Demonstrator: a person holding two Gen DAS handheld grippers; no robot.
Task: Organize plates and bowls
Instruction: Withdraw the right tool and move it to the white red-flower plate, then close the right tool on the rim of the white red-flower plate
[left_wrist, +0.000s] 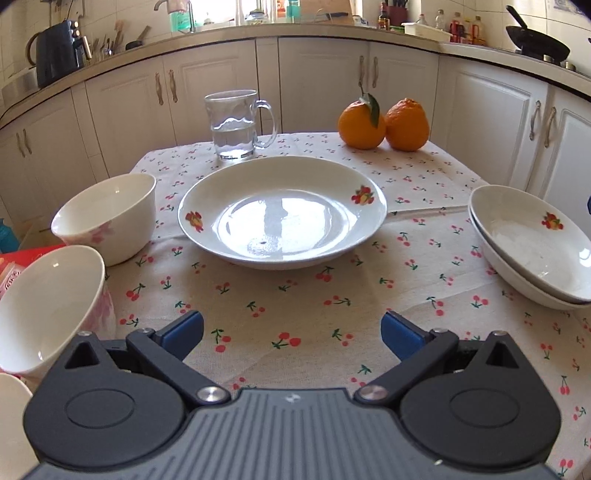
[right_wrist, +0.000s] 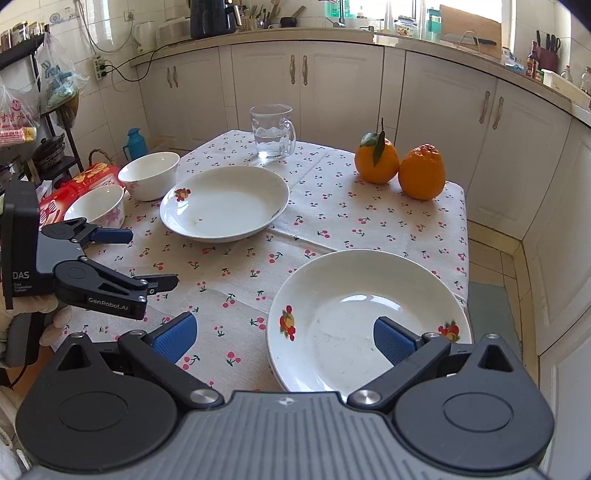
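Two white fruit-print plates lie stacked (left_wrist: 535, 243) at the table's right side. In the right wrist view this stack (right_wrist: 351, 306) sits just under my right gripper (right_wrist: 284, 338). That gripper is open, one blue pad (right_wrist: 391, 339) over the top plate and the other outside its left rim, neither pressing on it. A single matching plate (left_wrist: 282, 218) (right_wrist: 225, 203) rests mid-table. Two white bowls with pink flowers (left_wrist: 110, 218) (left_wrist: 48, 306) stand at the left. My left gripper (left_wrist: 291, 332) (right_wrist: 144, 258) is open over bare cloth, nothing between its fingers.
A glass mug of water (left_wrist: 236, 125) (right_wrist: 271, 133) and two oranges (left_wrist: 384, 123) (right_wrist: 399, 166) stand along the far edge of the cherry-print tablecloth (left_wrist: 295, 295). A red package (right_wrist: 85, 181) lies left of the bowls. White kitchen cabinets (right_wrist: 332, 85) lie beyond the table.
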